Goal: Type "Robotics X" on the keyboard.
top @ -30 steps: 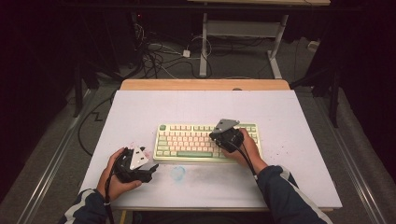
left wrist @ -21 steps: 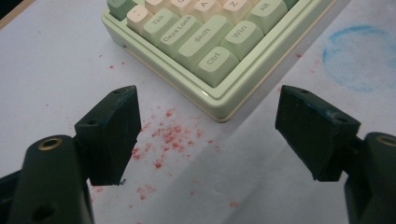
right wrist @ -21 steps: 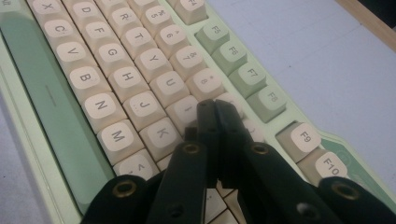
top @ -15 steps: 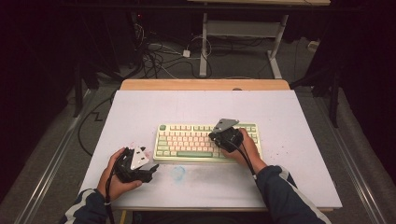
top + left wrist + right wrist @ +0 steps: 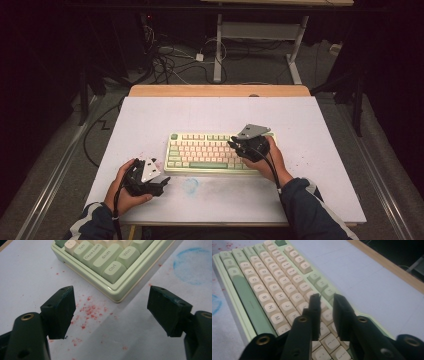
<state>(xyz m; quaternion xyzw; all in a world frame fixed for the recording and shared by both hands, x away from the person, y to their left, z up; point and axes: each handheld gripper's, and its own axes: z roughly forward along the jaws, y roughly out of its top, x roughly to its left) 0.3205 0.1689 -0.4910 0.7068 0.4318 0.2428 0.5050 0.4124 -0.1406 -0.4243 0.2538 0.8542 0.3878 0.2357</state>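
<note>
Keyboard (image 5: 220, 152) lies flat mid-bench, toward the near edge. Right gripper (image 5: 239, 145) hovers over its right-hand keys, jaws just been opening, now a narrow gap with nothing between them. Left gripper (image 5: 159, 184) rests near the bench's near-left corner, just off the keyboard's Ctrl corner, jaws spread wide, nothing pinched.

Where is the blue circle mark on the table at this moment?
In the high view the blue circle mark lies on the white table, just in front of the keyboard, to the right of the left gripper.
</note>
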